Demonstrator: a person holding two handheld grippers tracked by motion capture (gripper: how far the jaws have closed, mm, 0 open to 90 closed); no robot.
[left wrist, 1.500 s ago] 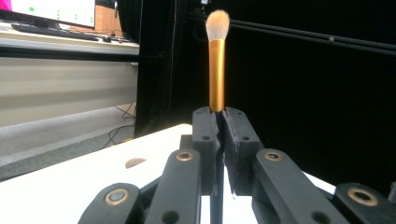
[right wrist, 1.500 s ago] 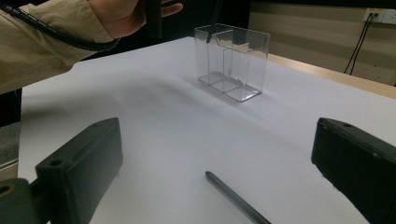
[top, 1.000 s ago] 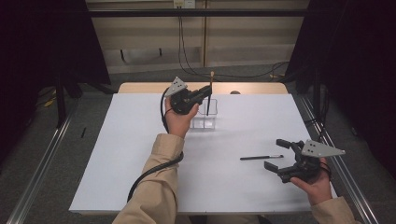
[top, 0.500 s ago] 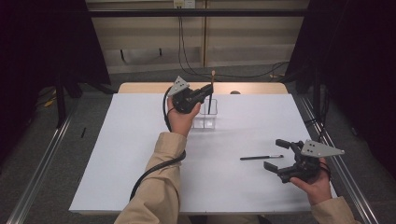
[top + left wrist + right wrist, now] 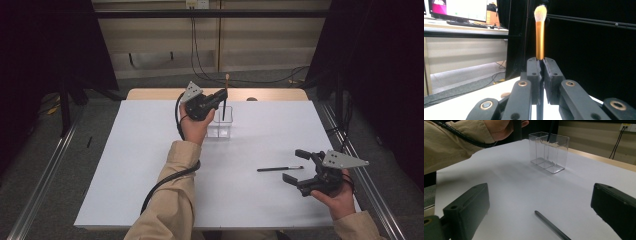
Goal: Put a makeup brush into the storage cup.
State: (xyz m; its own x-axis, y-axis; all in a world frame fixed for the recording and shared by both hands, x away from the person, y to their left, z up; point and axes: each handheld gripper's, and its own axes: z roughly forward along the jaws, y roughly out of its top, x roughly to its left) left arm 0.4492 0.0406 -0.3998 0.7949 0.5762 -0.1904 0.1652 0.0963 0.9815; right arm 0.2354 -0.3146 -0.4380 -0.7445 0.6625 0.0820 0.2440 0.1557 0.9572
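The left tongs (image 5: 220, 100) are clenched on a brush (image 5: 539, 37), holding it upright with the pale bristles on top and the gold ferrule just above the jaws. In the high view the brush's dark handle reaches down into a clear box (image 5: 220, 129) that stands at the far middle of the white worktop (image 5: 130, 165). The right gripper view shows the handle entering the box's far compartment from above; whether its tip touches the bottom I cannot tell. The box (image 5: 549, 151) has a divider inside and sits upright on the sheet.

The right tongs (image 5: 299, 166) are released, jaws wide apart, held low over the near right of the worktop. A dark pen (image 5: 280, 169) lies flat just left of them, pointing left to right, apart from both jaws. In the right gripper view the pen (image 5: 551, 227) lies between the two open jaws, on the sheet.
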